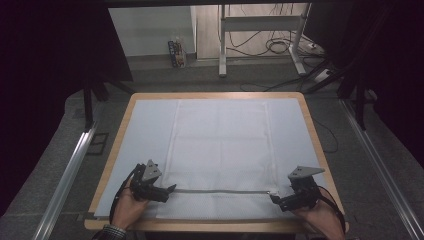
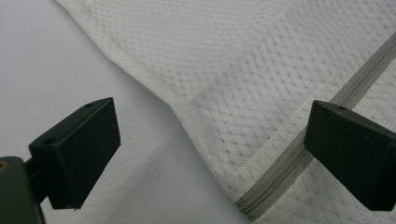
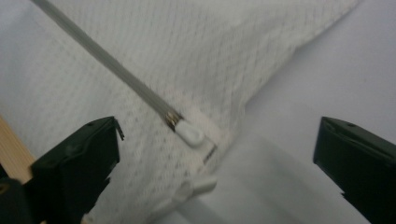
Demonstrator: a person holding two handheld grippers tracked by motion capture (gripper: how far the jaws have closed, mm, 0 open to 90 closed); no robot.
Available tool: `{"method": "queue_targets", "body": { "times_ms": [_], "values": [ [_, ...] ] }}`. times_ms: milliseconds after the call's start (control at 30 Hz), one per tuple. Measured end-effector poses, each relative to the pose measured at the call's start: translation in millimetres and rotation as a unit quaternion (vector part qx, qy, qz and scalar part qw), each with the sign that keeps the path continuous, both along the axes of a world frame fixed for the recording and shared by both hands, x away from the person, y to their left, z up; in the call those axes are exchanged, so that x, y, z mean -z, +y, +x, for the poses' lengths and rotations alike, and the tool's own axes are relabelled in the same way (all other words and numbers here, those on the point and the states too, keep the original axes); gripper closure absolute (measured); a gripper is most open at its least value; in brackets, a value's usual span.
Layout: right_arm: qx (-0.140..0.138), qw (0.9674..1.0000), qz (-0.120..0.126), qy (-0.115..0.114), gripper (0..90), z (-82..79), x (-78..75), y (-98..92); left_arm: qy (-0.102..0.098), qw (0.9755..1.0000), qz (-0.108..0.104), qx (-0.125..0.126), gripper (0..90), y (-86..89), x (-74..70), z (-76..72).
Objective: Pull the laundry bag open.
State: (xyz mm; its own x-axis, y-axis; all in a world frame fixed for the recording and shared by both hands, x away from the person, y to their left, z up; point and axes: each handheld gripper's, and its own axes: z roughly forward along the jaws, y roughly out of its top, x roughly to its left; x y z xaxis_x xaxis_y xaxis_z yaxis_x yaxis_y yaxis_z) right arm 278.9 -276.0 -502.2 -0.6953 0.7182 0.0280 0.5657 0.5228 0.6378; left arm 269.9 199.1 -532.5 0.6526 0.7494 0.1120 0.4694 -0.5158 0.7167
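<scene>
Both tools gape beside mesh bag (image 1: pixel 220 150) zipper (image 1: pixel 222 191) ends.

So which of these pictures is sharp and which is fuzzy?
Left gripper view: crisp, the mesh bag weave and zipper are clear. Right gripper view: smeared, the zipper pull is soft. High view: evenly lit table, dark surroundings.

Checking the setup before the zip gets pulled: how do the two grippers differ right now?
The left gripper is at the zipper's plain end; the right gripper is at the end with the white pull tab. Both have open jaws and hold nothing, at the mesh bag's near edge.
</scene>
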Motion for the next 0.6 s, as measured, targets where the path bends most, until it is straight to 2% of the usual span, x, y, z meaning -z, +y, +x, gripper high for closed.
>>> {"method": "queue_targets", "body": {
  "times_ms": [67,167,233,400,467,533,600],
  "values": [
    [0.001,0.9999,-0.015,-0.004,9.1,-4.9,0.2,0.5,-0.001,1.0000,0.003,0.002,3.8,-1.4,0.8,0.0],
    [-0.001,0.9999,-0.015,-0.002,16.4,-7.8,1.3,-0.1,-0.002,0.9999,0.009,0.006,3.8,-2.8,1.2,-0.3],
    [-0.006,0.9999,-0.015,0.004,17.6,-8.5,3.3,1.6,-0.004,0.9999,0.012,0.006,3.8,-3.4,0.8,-0.8],
    [-0.020,0.9992,-0.033,0.012,15.4,-5.7,13.1,6.3,-0.012,0.9998,0.013,0.006,3.8,-3.1,-0.3,-1.2],
    [-0.032,0.9982,-0.051,-0.001,14.0,-7.2,16.0,9.4,-0.011,0.9998,0.015,0.006,3.8,-3.4,0.1,-1.0],
    [-0.024,0.9981,-0.056,0.010,16.2,-6.4,14.6,11.3,-0.012,0.9998,0.016,0.008,3.8,-4.6,0.2,-1.2],
    [-0.025,0.9976,-0.063,0.013,23.4,-7.5,13.0,14.2,-0.013,0.9997,0.018,0.010,3.8,-5.9,0.3,-1.6]
  ]
}}
